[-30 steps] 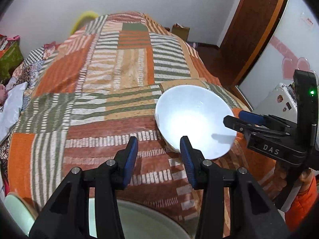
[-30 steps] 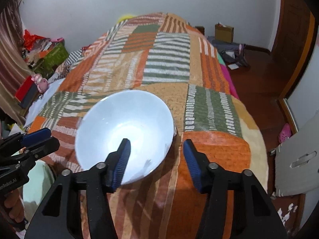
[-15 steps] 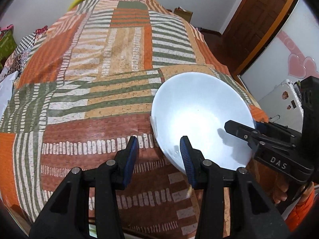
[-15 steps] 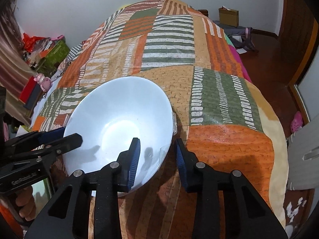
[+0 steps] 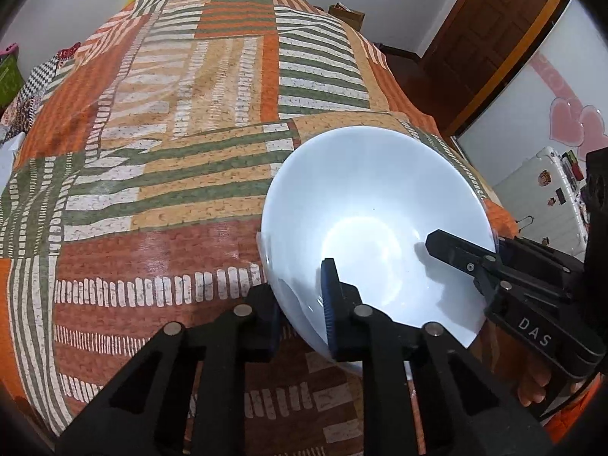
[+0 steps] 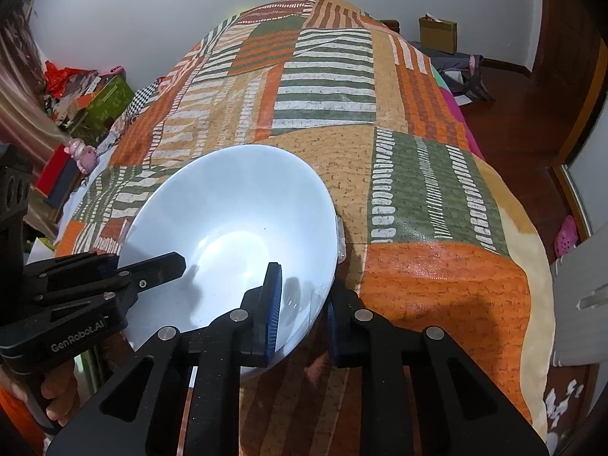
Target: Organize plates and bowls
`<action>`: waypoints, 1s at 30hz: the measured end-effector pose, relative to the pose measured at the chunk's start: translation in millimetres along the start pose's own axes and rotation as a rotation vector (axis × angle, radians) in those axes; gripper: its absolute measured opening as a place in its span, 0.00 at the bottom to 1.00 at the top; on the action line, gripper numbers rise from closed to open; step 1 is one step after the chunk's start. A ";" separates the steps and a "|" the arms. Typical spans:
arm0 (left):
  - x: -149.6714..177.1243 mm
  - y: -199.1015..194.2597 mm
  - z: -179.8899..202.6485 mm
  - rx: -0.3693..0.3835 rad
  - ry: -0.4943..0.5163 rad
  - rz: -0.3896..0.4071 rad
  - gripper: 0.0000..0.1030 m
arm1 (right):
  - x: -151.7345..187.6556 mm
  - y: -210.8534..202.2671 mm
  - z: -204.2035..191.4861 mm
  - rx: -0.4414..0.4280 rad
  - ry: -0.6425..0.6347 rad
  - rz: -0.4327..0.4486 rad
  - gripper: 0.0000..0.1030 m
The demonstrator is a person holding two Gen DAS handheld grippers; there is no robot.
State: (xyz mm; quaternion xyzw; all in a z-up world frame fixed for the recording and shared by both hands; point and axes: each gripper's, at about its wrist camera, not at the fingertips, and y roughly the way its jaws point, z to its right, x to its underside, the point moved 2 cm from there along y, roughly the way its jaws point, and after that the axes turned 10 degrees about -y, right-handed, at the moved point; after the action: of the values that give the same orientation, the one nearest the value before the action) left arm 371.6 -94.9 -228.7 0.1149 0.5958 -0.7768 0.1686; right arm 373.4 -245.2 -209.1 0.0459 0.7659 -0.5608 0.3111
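Note:
A large white bowl [image 5: 380, 212] is tilted above the patchwork-covered bed, held by both grippers. My left gripper [image 5: 300, 300] is shut on its near-left rim, one blue pad inside and one outside. My right gripper [image 6: 304, 304] is shut on the bowl [image 6: 235, 220] at its near-right rim in the same way. Each gripper shows in the other's view: the right one [image 5: 490, 262] on the rim at the right, the left one [image 6: 125, 269] on the rim at the left.
The bed's orange, green and tan cover [image 5: 182, 121] fills both views. A wooden door [image 5: 490, 34] and a white fridge [image 5: 543, 197] stand to the right. Clutter and boxes [image 6: 87, 102] lie beside the bed on the left; a cardboard box [image 6: 437, 34] sits on the far floor.
Both grippers have closed on the bowl's rim, and it has lifted and tilted toward the cameras. The pale plate seen below the left gripper a second ago is out of view.

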 end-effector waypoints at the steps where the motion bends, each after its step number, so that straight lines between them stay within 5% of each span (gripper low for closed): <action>1: 0.3 -0.5 0.7 -0.007 0.004 0.002 0.18 | -0.4 -0.7 -0.8 0.004 -0.002 0.001 0.18; 30: 35.6 -116.1 -8.3 0.000 0.002 0.156 0.18 | 0.1 -72.0 -64.3 0.000 -0.053 0.121 0.18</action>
State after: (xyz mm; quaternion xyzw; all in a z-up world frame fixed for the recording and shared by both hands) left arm 292.6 -64.2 -141.4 0.1617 0.5852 -0.7612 0.2279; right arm 315.8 -214.5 -138.0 0.0774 0.7531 -0.5420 0.3647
